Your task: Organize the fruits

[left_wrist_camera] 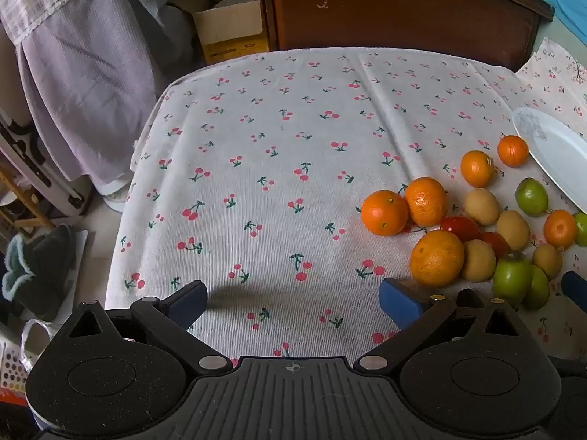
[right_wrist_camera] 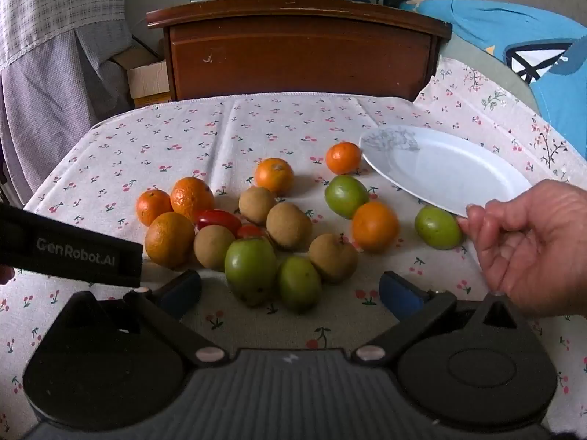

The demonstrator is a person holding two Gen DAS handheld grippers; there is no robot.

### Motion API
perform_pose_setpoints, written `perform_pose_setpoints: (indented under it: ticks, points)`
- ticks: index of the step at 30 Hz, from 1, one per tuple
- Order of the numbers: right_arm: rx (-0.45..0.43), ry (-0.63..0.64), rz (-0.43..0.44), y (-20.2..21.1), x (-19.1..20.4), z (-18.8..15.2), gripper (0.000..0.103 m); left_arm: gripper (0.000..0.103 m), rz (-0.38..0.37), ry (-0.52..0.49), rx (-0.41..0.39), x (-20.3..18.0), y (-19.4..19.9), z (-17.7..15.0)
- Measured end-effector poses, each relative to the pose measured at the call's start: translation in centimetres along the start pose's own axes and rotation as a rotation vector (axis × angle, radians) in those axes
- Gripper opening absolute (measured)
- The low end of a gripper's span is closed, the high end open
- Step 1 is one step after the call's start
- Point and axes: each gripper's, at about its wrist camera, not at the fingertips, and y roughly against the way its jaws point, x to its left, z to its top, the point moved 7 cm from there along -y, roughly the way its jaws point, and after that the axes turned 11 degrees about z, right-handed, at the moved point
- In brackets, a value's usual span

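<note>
The fruits (right_wrist_camera: 256, 231) lay loose in a cluster on the cloth (right_wrist_camera: 183, 139), just ahead of my right gripper (right_wrist_camera: 290, 293) and off to the right of my left gripper (left_wrist_camera: 293, 304). I judged them light, firm and round, apt to roll if nudged, so each wanted a hold across its widest part. The oranges (right_wrist_camera: 169, 240) looked stiff-skinned and forgiving. The two tomatoes (right_wrist_camera: 218, 220), wedged in the middle of the pile, seemed the softest and smoothest (the ones I would squeeze least). The nearest green fruit (right_wrist_camera: 250, 269) stood between the right gripper's fingers in line of sight, an easy first pick.

By look: six oranges with dimpled, glossy skin; five dull tan-brown fruits (right_wrist_camera: 288, 225), roughly egg-shaped; four smooth green ones; two shiny red tomatoes. Many touched their neighbours; one orange (right_wrist_camera: 375, 225) and one green fruit (right_wrist_camera: 438, 227) sat a little apart toward the plate (right_wrist_camera: 440, 172).

A bare hand (right_wrist_camera: 532, 245) held the white plate's near rim, tilting it over the cloth, close to that green fruit.

Both grippers were spread wide with nothing between their blue pads. The left one hovered over bare cloth. Beyond the table stood a wooden cabinet (right_wrist_camera: 301, 47).
</note>
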Motion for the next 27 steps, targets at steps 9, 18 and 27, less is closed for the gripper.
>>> perform_pose_setpoints:
  ticks: [9, 18, 27]
  points:
    - [0.005, -0.001, 0.000, 0.04, -0.03, 0.05, 0.102, 0.101, 0.001, -0.004, 0.005, 0.14, 0.07, 0.04]
    - [0.009, 0.001, -0.003, 0.07, -0.04, 0.00, 0.102, 0.103, 0.009, -0.003, 0.005, 0.19, -0.09, 0.05]
    - [0.009, 0.002, -0.003, -0.08, 0.01, 0.00, 0.102, 0.103, 0.006, 0.006, 0.009, 0.17, -0.24, 0.13]
